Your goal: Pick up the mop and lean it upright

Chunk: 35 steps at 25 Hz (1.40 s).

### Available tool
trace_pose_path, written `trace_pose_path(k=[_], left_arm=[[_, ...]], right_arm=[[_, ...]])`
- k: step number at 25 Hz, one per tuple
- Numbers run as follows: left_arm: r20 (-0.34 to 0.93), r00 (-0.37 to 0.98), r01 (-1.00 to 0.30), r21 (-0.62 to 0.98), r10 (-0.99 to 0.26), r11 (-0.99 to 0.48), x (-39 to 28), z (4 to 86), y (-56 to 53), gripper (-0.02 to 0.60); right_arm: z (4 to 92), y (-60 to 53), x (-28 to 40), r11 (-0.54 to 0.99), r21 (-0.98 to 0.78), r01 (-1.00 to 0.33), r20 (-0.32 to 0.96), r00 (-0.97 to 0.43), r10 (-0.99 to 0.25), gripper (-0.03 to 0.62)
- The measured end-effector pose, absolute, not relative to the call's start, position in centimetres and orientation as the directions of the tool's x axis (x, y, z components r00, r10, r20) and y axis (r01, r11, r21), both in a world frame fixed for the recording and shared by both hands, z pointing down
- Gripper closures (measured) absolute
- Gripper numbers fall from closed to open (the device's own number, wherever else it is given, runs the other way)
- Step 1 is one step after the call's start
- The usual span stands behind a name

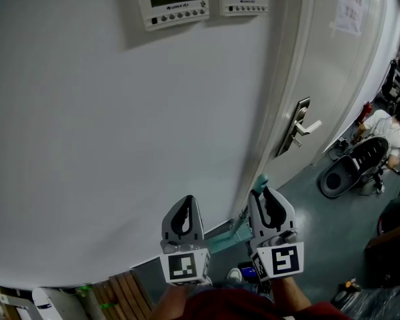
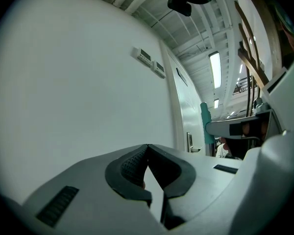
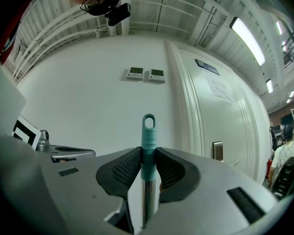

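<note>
The mop's handle (image 3: 148, 140) has a teal grip with a hanging loop on top and a metal shaft below. My right gripper (image 3: 148, 161) is shut on the teal grip, and the handle stands upright between its pads. In the head view the handle's tip (image 1: 261, 181) pokes out above the right gripper (image 1: 265, 195), close to the white wall and the door frame. A teal part of the mop (image 1: 219, 239) shows lower down between the two grippers. My left gripper (image 1: 186, 205) hangs just left of it, shut (image 2: 147, 152) on nothing, and touches no part of the mop.
A white wall (image 1: 107, 132) fills the left, with two control panels (image 1: 172, 2) high up. To the right is a white door with a lever handle (image 1: 301, 127). A seated person (image 1: 385, 129) and a dark chair (image 1: 350, 169) are at the far right. Wooden slats (image 1: 120, 292) lie at bottom left.
</note>
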<state>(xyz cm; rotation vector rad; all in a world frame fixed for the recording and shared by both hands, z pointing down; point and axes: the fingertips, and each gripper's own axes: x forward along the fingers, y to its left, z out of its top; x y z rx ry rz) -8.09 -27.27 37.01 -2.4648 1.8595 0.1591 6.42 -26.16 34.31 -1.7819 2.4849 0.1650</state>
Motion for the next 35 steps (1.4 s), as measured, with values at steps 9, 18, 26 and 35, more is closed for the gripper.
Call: trace_pose_path(k=[9, 18, 26, 35], left_arm=[[-0.118, 0.275, -0.96, 0.019, -0.954, -0.279, -8.2, 36.6, -27.2, 0.566], [-0.133, 0.286, -0.956, 0.022, -0.949, -0.292, -7.7, 36.2, -27.1, 0.568], [-0.131, 0.284, -0.957, 0.023, -0.95, -0.289, -7.7, 36.2, -27.0, 0.568], [-0.136, 0.283, -0.957, 0.018, -0.949, -0.288, -7.7, 35.8, -26.8, 0.568]], right_arm=[[34.3, -26.2, 6.2, 0.319, 0.04, -0.947, -0.126, -0.322, -0.938, 0.488], [34.2, -26.2, 6.1, 0.322, 0.033, -0.946, -0.13, -0.324, -0.937, 0.488], [33.8, -26.1, 6.3, 0.317, 0.034, -0.948, -0.143, -0.318, -0.937, 0.488], [34.3, -26.1, 6.2, 0.314, 0.059, -0.948, -0.125, -0.319, -0.939, 0.488]])
